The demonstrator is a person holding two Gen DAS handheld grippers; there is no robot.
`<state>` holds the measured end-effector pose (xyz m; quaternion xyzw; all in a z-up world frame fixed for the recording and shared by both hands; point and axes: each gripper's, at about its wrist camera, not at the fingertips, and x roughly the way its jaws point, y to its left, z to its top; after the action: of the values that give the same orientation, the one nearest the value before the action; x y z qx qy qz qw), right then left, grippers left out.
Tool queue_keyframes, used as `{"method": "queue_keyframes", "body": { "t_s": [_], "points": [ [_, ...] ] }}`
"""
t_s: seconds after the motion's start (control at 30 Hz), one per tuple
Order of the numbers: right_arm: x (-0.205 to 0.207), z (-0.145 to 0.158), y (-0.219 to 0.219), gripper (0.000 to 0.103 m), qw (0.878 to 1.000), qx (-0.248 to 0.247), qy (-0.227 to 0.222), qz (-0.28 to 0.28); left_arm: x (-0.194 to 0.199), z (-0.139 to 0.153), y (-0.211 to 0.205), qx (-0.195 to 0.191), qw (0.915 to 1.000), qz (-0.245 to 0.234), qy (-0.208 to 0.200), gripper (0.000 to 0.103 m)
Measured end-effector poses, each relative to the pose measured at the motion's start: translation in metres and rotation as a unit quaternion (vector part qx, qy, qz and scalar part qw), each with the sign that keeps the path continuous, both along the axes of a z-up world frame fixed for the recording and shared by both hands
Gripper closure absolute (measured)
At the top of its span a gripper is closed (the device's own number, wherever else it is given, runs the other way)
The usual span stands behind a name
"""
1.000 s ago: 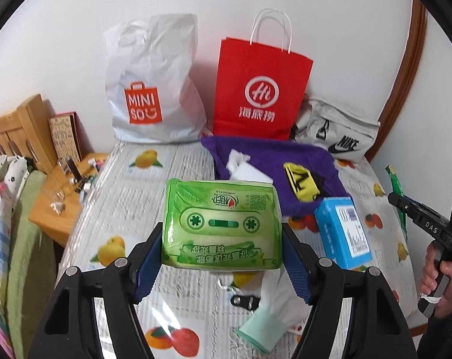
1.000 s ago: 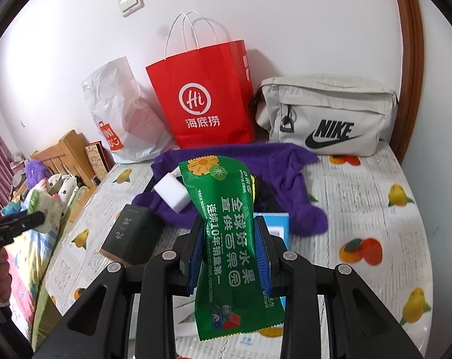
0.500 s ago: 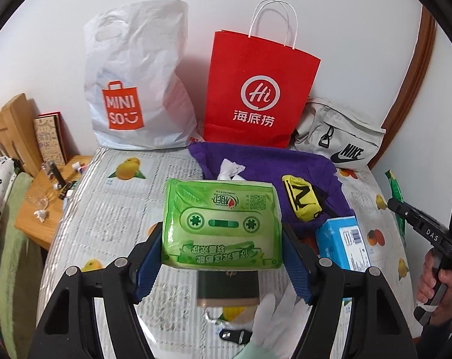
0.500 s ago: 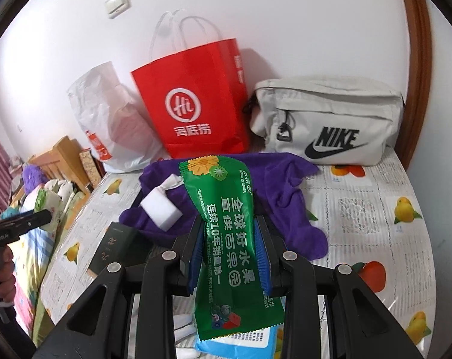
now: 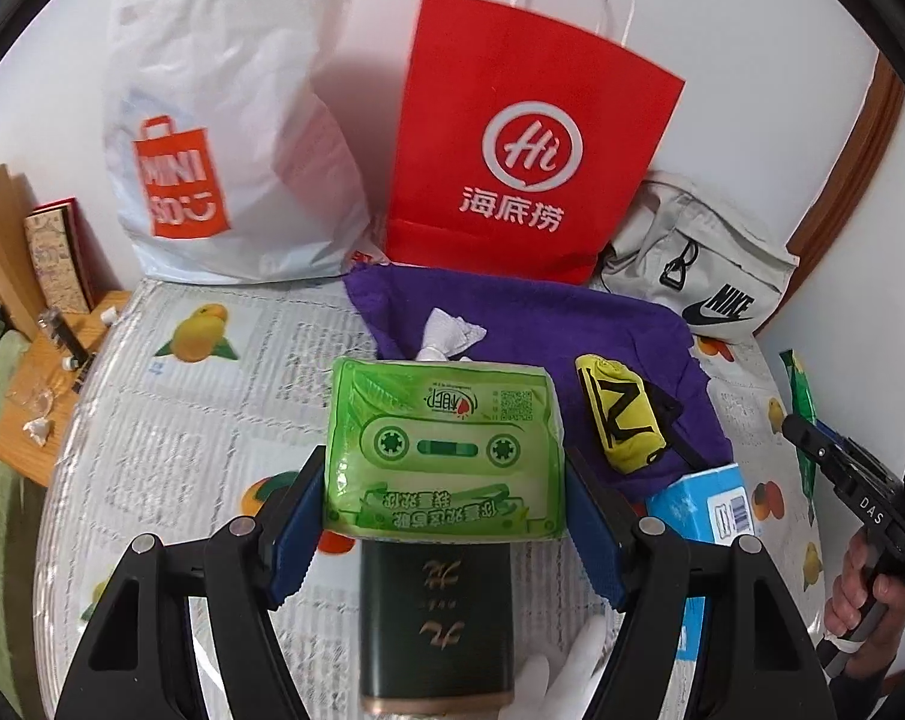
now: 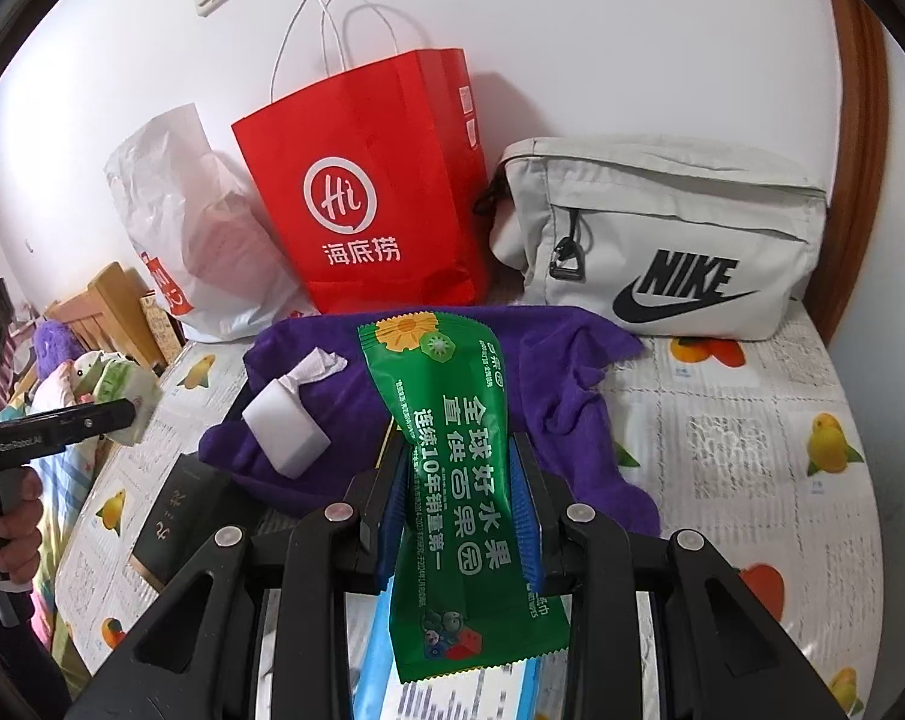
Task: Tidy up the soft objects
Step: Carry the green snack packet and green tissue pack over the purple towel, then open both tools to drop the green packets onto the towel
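My left gripper (image 5: 443, 468) is shut on a light green tissue pack (image 5: 443, 450) printed with a cassette, held above the table. My right gripper (image 6: 461, 468) is shut on a dark green wipes packet (image 6: 461, 468) that stands upright between the blue pads. A purple cloth (image 5: 530, 318) lies at the back of the table, also seen as the purple cloth (image 6: 566, 372) in the right wrist view. On it rest a white sponge with a tissue (image 6: 284, 426) and a yellow pouch (image 5: 620, 414). The left gripper (image 6: 62, 426) shows at the left edge of the right wrist view.
Against the wall stand a white Miniso bag (image 5: 224, 138), a red paper bag (image 5: 524, 162) and a grey Nike bag (image 6: 662, 240). A dark green box (image 5: 434, 624) and a blue box (image 5: 710, 504) lie on the fruit-print tablecloth (image 5: 212, 396). A wooden bedside stand (image 5: 38, 390) is at left.
Both grippers have moved forward toward the bags, which look larger now. The dark green box has come into view under the left gripper. Both grips are unchanged.
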<state>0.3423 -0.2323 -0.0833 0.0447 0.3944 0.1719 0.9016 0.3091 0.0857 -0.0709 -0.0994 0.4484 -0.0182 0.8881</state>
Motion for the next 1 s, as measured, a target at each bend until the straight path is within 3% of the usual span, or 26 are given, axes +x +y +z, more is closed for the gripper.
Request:
{"method": "queue_keyframes", "body": {
  "t_s": [0.27, 1.0],
  "points": [
    [0.036, -0.020, 0.004, 0.071, 1.000, -0.013, 0.016, 0.010, 0.044, -0.017, -0.016, -0.008, 0.9997, -0.013, 0.018, 0.032],
    [0.104, -0.084, 0.016, 0.069, 0.994, -0.019, 0.097, 0.051, 0.148, -0.066, -0.056, 0.027, 0.9965, -0.048, 0.063, 0.032]
  ]
}}
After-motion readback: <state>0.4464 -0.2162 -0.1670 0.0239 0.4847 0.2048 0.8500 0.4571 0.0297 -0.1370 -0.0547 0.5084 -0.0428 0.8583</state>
